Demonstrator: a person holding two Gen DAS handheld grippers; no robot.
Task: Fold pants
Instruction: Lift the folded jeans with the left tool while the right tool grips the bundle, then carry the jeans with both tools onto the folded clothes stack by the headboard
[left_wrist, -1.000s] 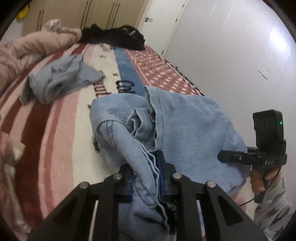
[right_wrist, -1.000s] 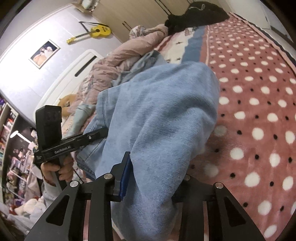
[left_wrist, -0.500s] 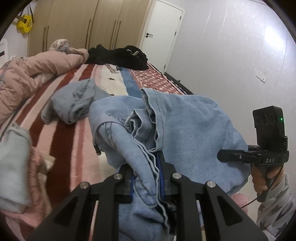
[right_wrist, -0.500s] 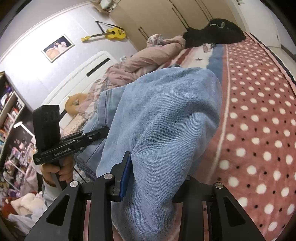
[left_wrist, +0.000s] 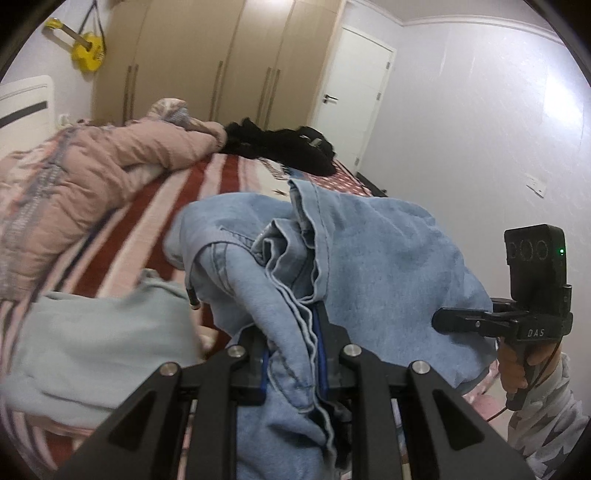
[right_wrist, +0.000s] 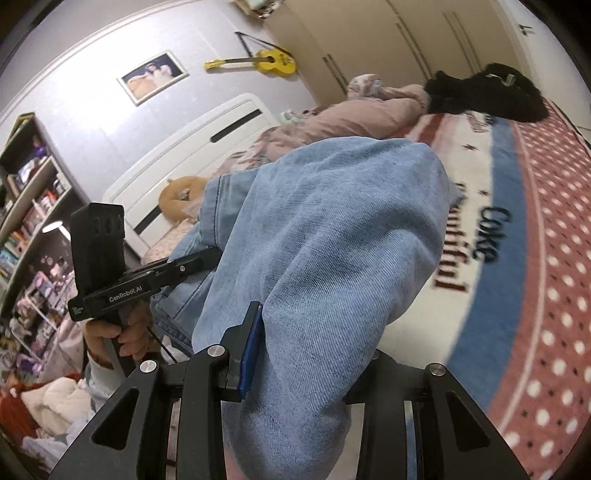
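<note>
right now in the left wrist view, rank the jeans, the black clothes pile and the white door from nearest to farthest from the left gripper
1. The jeans: clamped in the left gripper, draped right in front.
2. The black clothes pile: at the far end of the bed, centre.
3. The white door: beyond the bed, upper right, beside the wardrobe.

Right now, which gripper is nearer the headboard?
Left. The left gripper holds the jeans on the headboard side; the right gripper clamps them farther out, toward the dotted blanket.
</note>
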